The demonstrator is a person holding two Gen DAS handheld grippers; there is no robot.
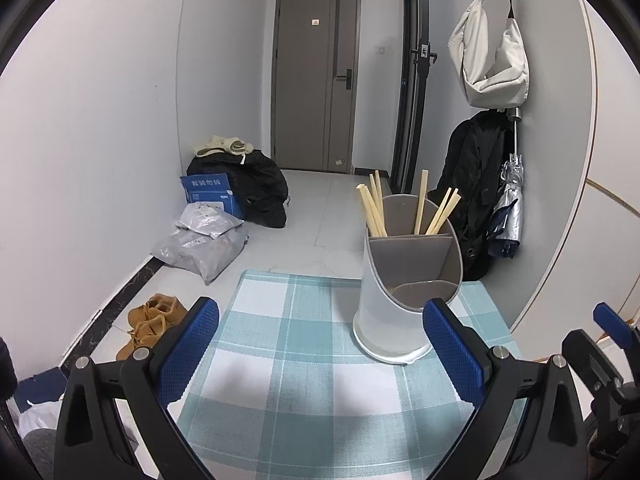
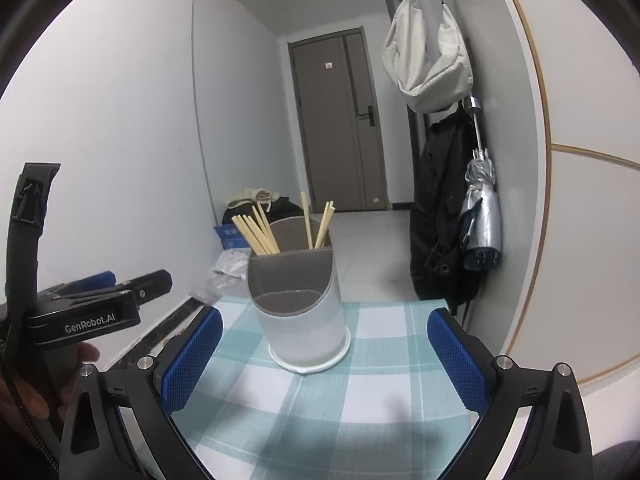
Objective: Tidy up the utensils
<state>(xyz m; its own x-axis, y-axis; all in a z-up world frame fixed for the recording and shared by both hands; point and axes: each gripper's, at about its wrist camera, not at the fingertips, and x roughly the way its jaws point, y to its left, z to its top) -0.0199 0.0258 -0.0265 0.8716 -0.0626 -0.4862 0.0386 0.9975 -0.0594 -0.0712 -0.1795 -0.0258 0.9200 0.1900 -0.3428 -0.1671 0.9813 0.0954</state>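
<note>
A white utensil holder (image 1: 390, 320) with grey inner dividers stands on a teal and white checked tablecloth (image 1: 288, 380). Several wooden chopsticks (image 1: 374, 210) stand in its back compartments; the front compartments look empty. In the right wrist view the same holder (image 2: 302, 320) stands straight ahead with the chopsticks (image 2: 260, 234) fanned out at the back. My left gripper (image 1: 320, 344) is open over the cloth, with the holder just beyond its right finger. My right gripper (image 2: 324, 356) is open too, the holder standing beyond its gap. Neither holds anything.
The small table ends just behind the holder and close on the left. Brown shoes (image 1: 150, 324), parcels (image 1: 204, 244) and a black bag (image 1: 260, 184) lie on the floor. A white bag (image 1: 490, 60), black coat (image 1: 474, 184) and folded umbrella (image 1: 508, 208) hang at right.
</note>
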